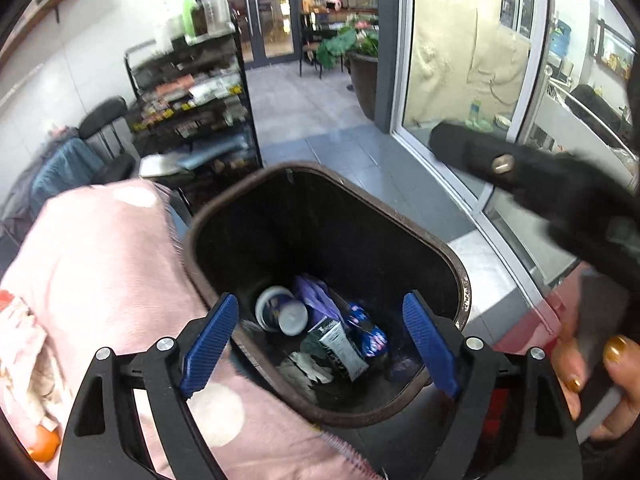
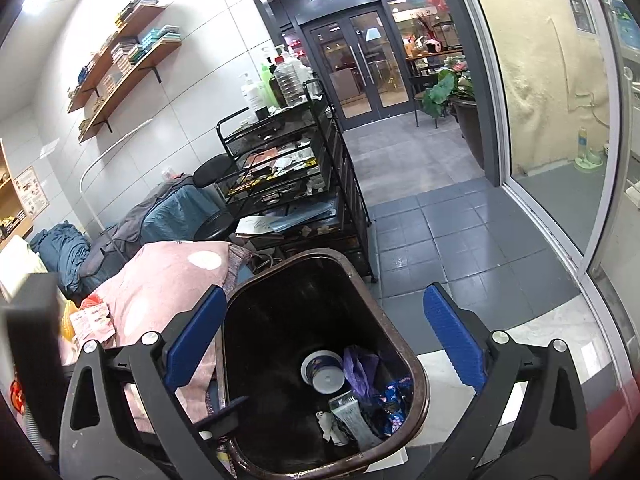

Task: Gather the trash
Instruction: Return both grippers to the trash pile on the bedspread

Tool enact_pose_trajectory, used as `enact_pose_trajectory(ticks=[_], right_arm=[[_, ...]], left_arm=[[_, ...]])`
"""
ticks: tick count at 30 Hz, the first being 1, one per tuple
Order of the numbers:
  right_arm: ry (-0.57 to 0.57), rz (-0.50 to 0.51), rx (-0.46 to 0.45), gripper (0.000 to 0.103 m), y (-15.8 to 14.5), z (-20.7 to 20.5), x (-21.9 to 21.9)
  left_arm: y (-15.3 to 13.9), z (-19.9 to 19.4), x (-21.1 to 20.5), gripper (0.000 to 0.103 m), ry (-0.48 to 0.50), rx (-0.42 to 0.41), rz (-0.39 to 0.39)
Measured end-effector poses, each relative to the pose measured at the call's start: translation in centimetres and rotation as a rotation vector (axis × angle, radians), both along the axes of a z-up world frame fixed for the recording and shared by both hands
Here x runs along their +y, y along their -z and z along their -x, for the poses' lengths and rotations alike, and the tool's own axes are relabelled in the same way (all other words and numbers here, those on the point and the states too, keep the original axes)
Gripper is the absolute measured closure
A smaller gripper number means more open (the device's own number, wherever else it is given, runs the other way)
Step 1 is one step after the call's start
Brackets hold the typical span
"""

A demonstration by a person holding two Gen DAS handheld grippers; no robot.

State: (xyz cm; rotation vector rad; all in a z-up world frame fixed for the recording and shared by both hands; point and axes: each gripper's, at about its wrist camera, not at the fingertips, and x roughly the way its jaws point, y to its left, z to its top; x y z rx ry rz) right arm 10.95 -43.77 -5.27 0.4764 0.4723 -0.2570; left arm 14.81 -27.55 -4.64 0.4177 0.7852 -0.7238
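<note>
- Both the left gripper [image 1: 320, 340] and the right gripper [image 2: 326, 344] gape wide, holding nothing.
- Directly below them, the bin [image 1: 404, 220] holds a cup [image 1: 280, 310], wrappers [image 1: 366, 332] and a carton [image 1: 340, 346].
- Beyond the bin's left side, packets [image 2: 94, 322] lie uncollected on the pink blanket [image 2: 160, 276].

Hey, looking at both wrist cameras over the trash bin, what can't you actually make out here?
- Bin floor, left wrist view: the near part is dark and cut by the near rim.
- Print on the blue wrapper and gray packet: too small and blurred in both views.
- Orange item, left wrist view: cut off by the lens edge.
- Cart contents, left wrist view: blurred.
- Right gripper, left wrist view: smeared, only one finger shows.
</note>
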Motion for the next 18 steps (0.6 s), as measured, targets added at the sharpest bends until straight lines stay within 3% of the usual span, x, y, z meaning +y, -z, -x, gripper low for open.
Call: enact_pose_trajectory(ticks=[6,18], right_arm=[[-0.030,-0.001,0.003,0.006,0.2,-0.6,0.9],[-0.114,-0.011,0.001,0.006,0.2,-1.9,3.9]], left_arm=[[-2.3,2.2,2.8,0.014,-0.030,-0.112,0.059],[-3.7,3.3,7.9,0.009,-0.134,-0.190,0.120]])
